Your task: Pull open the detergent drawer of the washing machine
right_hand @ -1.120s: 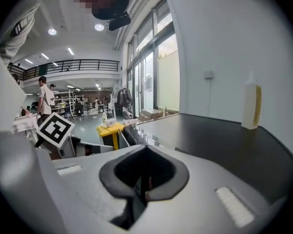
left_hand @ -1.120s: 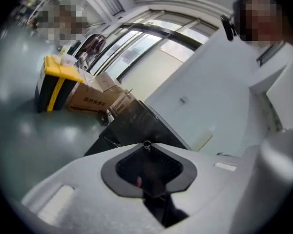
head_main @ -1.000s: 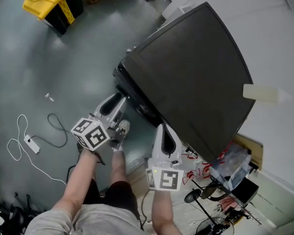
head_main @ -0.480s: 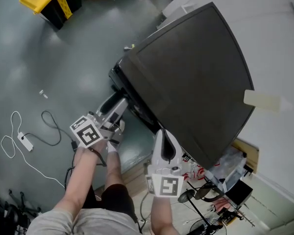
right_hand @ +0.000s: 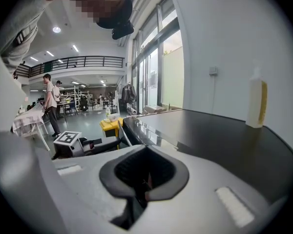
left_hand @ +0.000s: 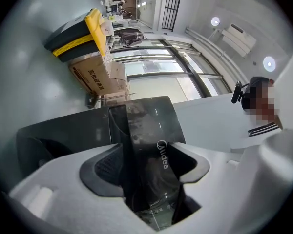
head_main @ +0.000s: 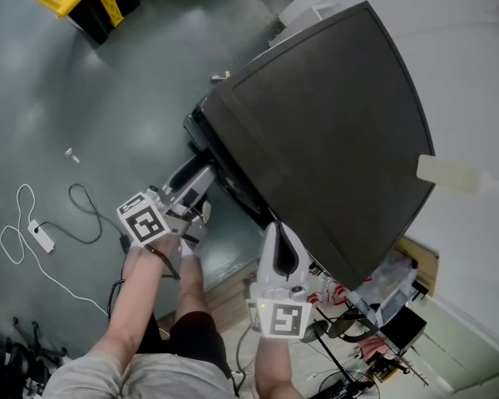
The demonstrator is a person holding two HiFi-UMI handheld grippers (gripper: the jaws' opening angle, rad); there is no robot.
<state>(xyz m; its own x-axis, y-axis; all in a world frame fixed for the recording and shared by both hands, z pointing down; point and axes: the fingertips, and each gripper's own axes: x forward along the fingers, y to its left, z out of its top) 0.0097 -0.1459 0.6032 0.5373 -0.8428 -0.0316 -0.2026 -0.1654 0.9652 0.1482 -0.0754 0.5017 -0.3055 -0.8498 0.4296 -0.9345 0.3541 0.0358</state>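
While the right gripper hangs beside the washer with its jaws together and nothing between them, the left gripper is clamped on the drawer, whose dark glossy front with a white logo fills the gap between its jaws. The drawer sits at the washer's front corner, directly ahead of the left gripper. A pale bottle stands on the washer's dark top, well beyond the right gripper.
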